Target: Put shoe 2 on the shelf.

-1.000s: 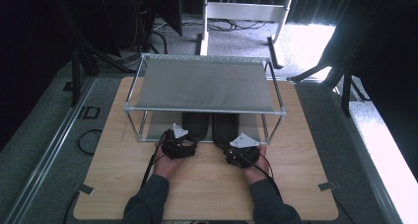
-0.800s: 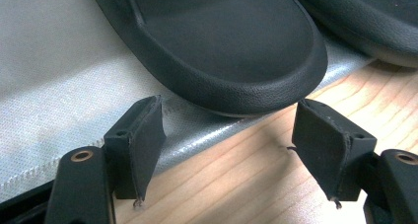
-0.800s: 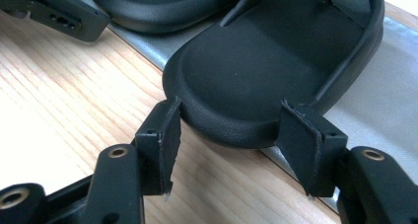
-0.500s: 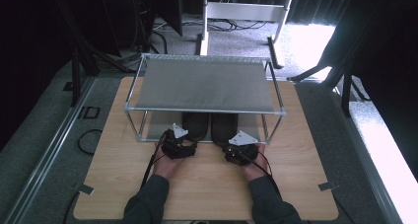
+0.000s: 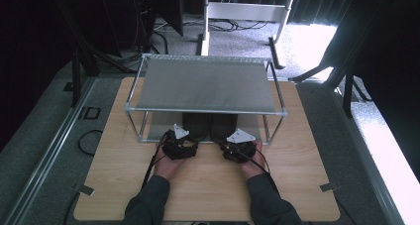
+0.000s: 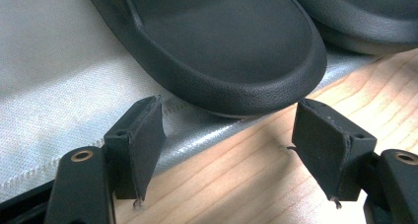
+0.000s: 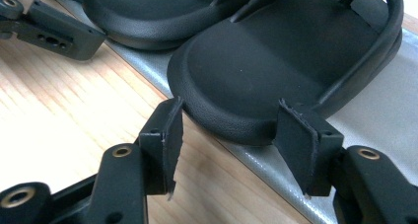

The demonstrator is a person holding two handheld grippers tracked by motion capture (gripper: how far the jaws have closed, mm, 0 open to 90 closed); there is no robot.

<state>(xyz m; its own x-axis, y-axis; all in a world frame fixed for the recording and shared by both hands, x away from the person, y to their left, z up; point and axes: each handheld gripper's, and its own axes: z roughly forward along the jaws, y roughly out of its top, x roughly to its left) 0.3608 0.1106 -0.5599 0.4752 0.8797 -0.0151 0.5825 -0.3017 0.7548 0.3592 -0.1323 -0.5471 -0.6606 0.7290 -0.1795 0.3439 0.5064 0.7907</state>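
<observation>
At the centre of the high view, two black sandals sit side by side on the lower shelf (image 5: 156, 120) of a metal-framed rack (image 5: 208, 84) on the wooden counter (image 5: 208, 185). The left tool (image 6: 229, 135) stands with jaws spread wide, flanking the heel of the left sandal (image 6: 222, 46) without touching it. The right tool (image 7: 226, 135) is likewise spread, its jaws either side of the right sandal (image 7: 276, 61) heel, whether touching I cannot tell.
</observation>
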